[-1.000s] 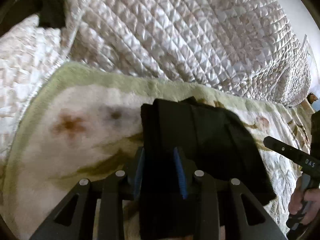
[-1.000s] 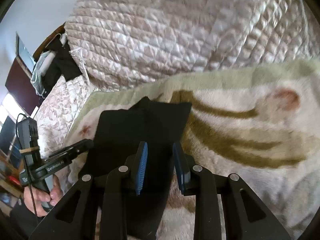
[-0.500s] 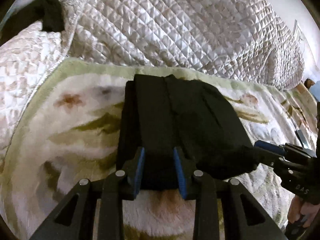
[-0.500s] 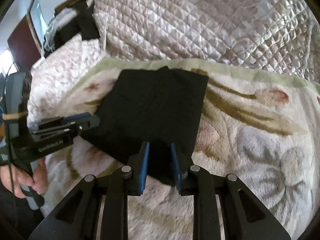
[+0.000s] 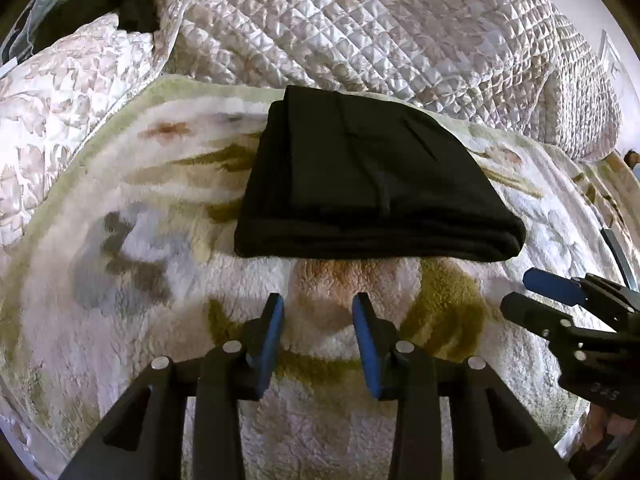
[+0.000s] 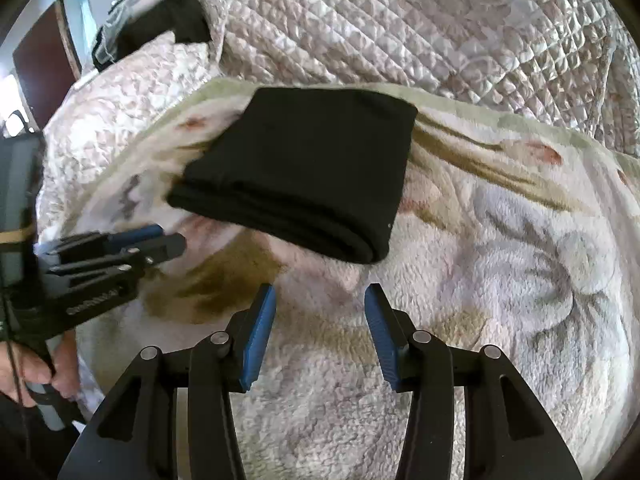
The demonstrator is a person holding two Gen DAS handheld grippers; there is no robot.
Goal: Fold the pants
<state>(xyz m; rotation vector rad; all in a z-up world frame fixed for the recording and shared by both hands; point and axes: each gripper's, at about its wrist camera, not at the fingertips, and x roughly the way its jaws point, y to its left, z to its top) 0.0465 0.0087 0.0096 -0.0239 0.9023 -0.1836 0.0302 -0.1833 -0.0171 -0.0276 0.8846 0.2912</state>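
The black pants (image 5: 368,184) lie folded into a thick flat rectangle on the fleecy floral blanket (image 5: 160,240), their folded edge toward me. My left gripper (image 5: 318,304) hovers just short of that edge, its jaws opening with only blanket between the blue pads. In the right wrist view the same pants (image 6: 312,168) sit ahead and to the left. My right gripper (image 6: 320,296) is back from them, its jaws opening wide and holding nothing. Each gripper shows in the other's view: the right gripper (image 5: 536,292) at the right edge, the left gripper (image 6: 160,240) at the left edge.
A quilted satin bedspread (image 5: 380,28) rises behind the blanket. A patterned pillow (image 5: 60,92) lies at the left, with dark clothing (image 6: 168,12) heaped beyond it. A person's hand (image 6: 36,372) holds the left gripper's handle.
Both grippers let go of the folded pants and drew back toward me, so the pants now lie free ahead. Both pairs of jaws stand wider, the right most.
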